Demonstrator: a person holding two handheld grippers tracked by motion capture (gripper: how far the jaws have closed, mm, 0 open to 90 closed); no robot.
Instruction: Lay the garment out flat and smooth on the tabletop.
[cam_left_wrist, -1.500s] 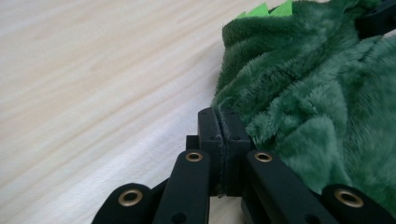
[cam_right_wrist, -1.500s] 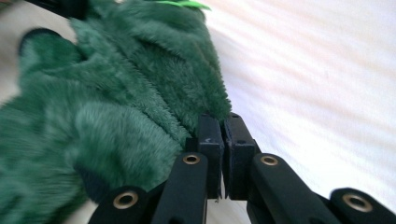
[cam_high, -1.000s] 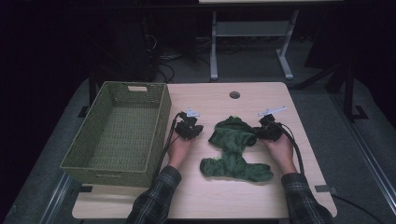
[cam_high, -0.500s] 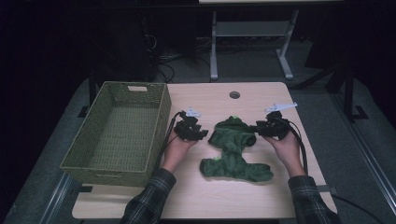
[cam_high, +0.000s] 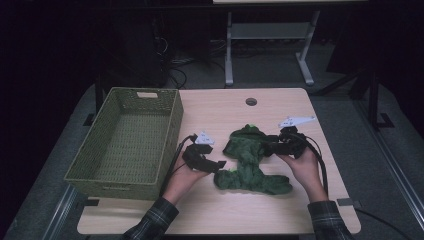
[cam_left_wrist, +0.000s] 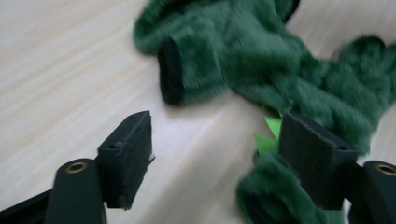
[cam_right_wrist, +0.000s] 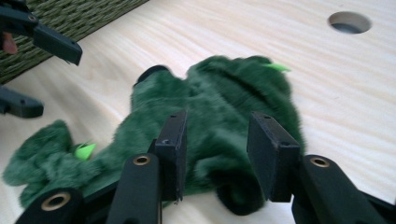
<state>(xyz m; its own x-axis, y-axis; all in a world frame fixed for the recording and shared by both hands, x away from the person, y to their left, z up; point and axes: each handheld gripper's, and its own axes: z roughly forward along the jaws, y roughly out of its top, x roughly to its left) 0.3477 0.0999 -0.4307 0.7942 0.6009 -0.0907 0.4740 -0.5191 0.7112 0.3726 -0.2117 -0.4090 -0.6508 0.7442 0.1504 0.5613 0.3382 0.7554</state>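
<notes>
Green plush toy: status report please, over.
Left gripper open, jaws just opened, clear of green plush toy. Right gripper astride its far end. Basket left, nothing blocking.

Left gripper (cam_high: 218, 165): jaws just opened, nothing between them, drawn back toward 7 o'clock off the fuzzy dark-green plush garment (cam_high: 250, 162); garment's near-left edge released.

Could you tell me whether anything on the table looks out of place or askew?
The green plush garment lies bunched and twisted on the wooden table instead of flat, beside the woven basket. Nothing looks spilled or damaged.
</notes>
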